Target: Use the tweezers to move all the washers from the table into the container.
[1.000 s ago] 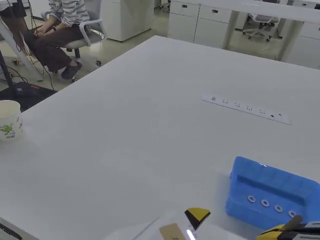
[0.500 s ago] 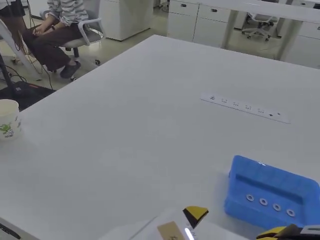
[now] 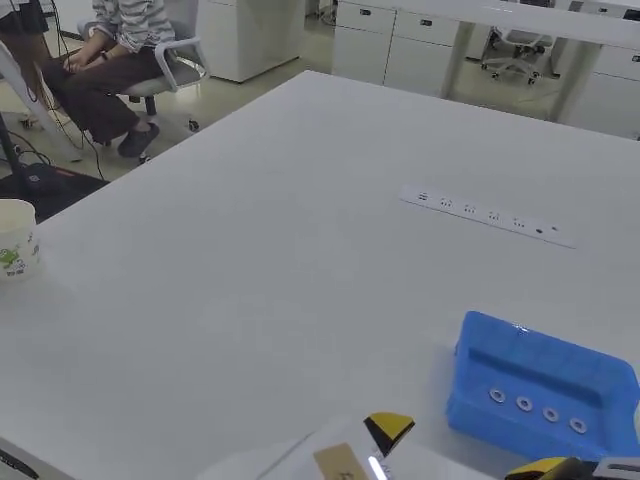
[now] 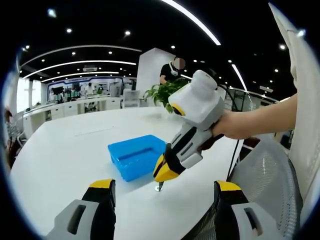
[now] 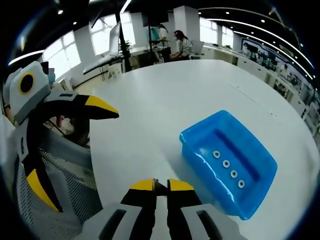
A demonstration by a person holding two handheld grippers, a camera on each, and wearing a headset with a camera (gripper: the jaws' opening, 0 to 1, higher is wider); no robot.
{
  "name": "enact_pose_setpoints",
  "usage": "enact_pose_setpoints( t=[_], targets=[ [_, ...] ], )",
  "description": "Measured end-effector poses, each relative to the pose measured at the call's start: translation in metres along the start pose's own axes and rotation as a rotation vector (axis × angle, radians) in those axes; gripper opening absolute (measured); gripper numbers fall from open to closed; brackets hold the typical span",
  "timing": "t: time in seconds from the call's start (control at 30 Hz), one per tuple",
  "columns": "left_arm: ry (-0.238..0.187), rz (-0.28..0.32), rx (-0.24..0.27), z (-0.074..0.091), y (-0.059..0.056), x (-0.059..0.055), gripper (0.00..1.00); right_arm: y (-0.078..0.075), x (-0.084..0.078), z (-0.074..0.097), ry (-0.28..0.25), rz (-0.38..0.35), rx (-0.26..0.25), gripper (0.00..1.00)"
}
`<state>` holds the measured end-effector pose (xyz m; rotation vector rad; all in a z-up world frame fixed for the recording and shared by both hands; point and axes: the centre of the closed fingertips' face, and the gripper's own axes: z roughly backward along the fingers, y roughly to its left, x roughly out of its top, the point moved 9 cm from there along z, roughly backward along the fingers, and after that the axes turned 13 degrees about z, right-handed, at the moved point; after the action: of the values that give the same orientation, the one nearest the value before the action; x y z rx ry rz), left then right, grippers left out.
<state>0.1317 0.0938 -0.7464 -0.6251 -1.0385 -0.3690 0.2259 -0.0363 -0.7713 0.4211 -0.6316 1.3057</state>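
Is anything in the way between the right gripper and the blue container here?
Nothing visible. Bare table lies between the right gripper, shut on the tweezers, and the blue container, whose top is open. Four washers already lie inside it.

Office: white cabinets (image 3: 400, 48), swivel chair (image 3: 185, 62), ceiling strip lights (image 4: 192, 22), perhaps windows (image 5: 65, 54).

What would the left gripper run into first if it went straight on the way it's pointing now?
Most likely the right gripper with the tweezers, which sits nearly centred between the left gripper's open jaws, in front of the blue container. Depth is hard to judge here.
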Motion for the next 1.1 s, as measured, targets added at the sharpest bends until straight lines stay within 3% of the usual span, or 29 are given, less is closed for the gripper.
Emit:
enact_pose_setpoints(
  t=[0.4, 0.6, 0.73, 0.93, 1.0, 1.1],
  targets=[
    [0.005, -0.003, 0.005, 0.0, 0.001, -0.001, 0.82, 0.002, 0.0, -0.002, -0.009, 0.022, -0.004, 0.04],
    [0.003, -0.004, 0.005, 0.0, 0.001, 0.0, 0.82, 0.002, -0.003, -0.002, -0.033, 0.039, -0.039, 0.03],
    [0.003, -0.004, 0.006, 0.0, 0.001, 0.0, 0.82, -0.002, -0.007, -0.002, -0.095, -0.085, -0.049, 0.01],
    [0.003, -0.004, 0.007, 0.0, 0.001, 0.0, 0.82, -0.005, -0.011, 0.0, -0.128, -0.135, -0.022, 0.03],
    [0.005, -0.007, 0.005, 0.0, 0.001, 0.0, 0.81, -0.004, -0.012, 0.0, -0.128, -0.13, -0.026, 0.04],
    [0.006, -0.007, 0.006, 0.0, 0.001, 0.0, 0.81, -0.002, -0.011, 0.0, -0.127, -0.067, -0.03, 0.04]
  ],
)
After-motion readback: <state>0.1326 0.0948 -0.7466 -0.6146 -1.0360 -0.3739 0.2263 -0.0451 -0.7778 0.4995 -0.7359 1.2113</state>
